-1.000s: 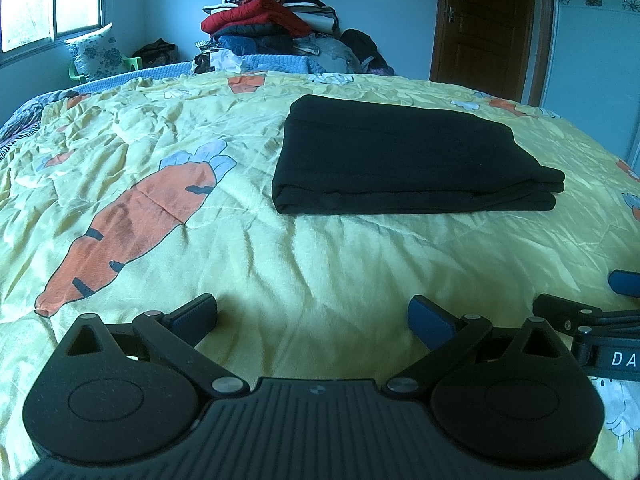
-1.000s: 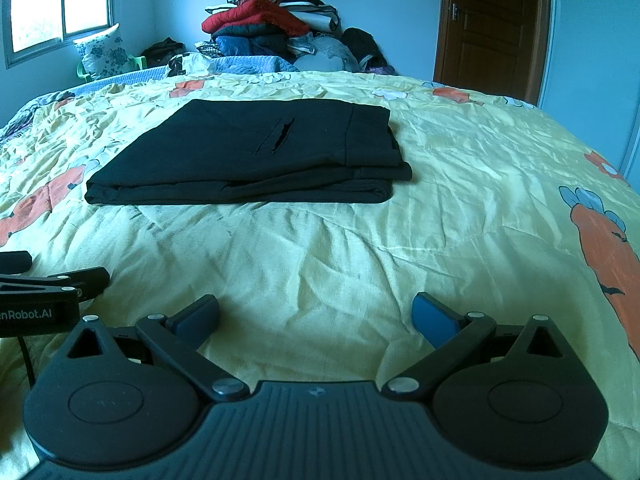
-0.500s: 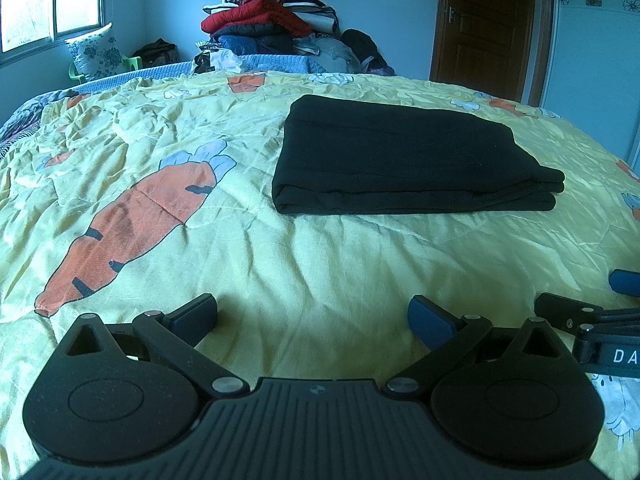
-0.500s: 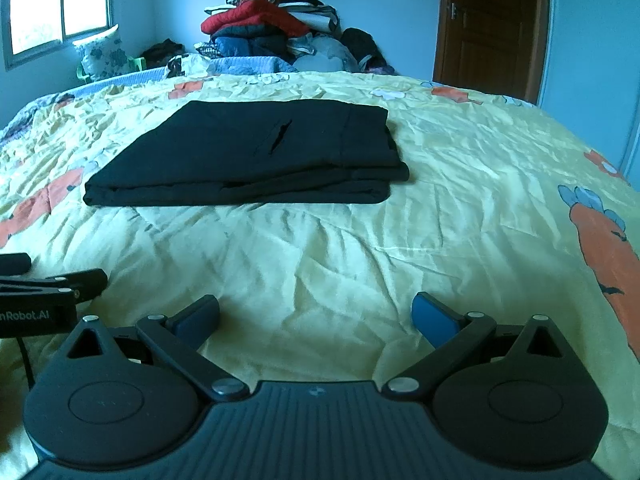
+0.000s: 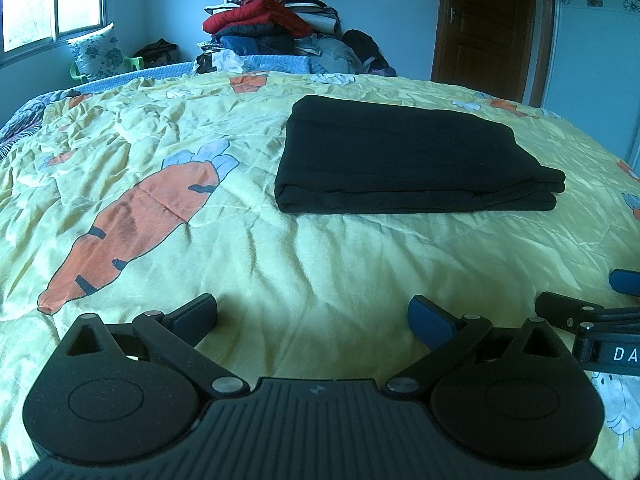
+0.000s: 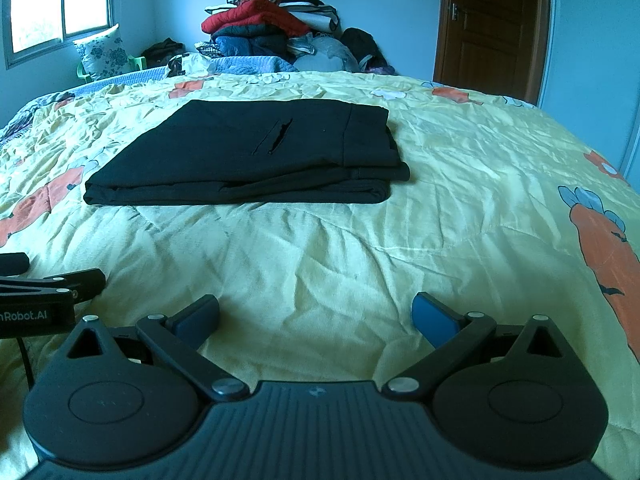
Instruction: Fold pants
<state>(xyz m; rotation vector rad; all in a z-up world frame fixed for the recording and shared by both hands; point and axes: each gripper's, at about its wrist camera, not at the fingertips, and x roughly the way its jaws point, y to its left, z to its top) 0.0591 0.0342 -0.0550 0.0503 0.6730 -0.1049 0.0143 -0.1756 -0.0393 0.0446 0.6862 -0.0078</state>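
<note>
On yellow carrot-print bedspread [image 5: 320, 264], well ahead of both tools: black pants [image 5: 404, 160], folded into a flat rectangular stack, layered edges facing the cameras. From the right wrist view, same pants [image 6: 256, 152] up and to the left, pocket slit [image 6: 278, 142] showing on the top layer, waistband end toward the right.

Left gripper [image 5: 313, 314]: spread wide, nothing between the blue pads [image 5: 430, 316], low over bare bedspread, well apart from the pants. Right gripper [image 6: 316, 314]: likewise spread wide and empty, low over wrinkled fabric, near edge of the bed. Side by side; a part of the right tool visible at the right edge of the left view [image 5: 600, 320], a part of the left tool at the left edge of the right view [image 6: 44, 296].

Beyond the bed: heaped pile of clothes [image 5: 272, 28] against the far wall, brown door [image 5: 492, 24] to the right, window [image 5: 48, 0] and floral pillow [image 5: 98, 54] to the left.
</note>
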